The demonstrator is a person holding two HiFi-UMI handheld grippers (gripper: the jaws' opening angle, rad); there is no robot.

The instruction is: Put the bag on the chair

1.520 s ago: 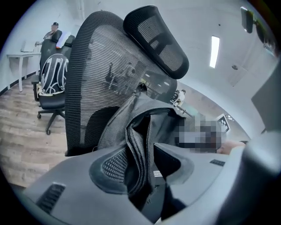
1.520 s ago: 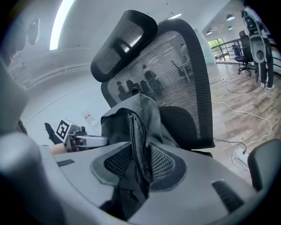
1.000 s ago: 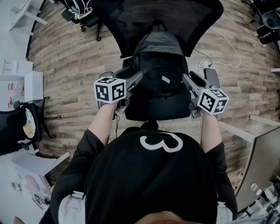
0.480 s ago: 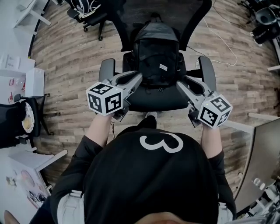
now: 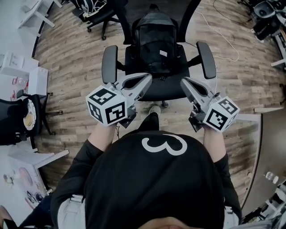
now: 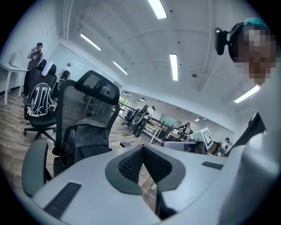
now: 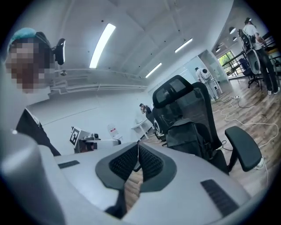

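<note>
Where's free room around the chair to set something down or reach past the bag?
Bare: the front strip of the chair seat in front of the bag, and the wood floor left of the left armrest. Crowded: the seat's back, filled by the bag; a white cable crosses the floor beyond the right armrest.

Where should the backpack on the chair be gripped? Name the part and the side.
Probably the top loop, from above and the front. The backpack stands upright against the backrest, and the armrests flank its sides.
</note>
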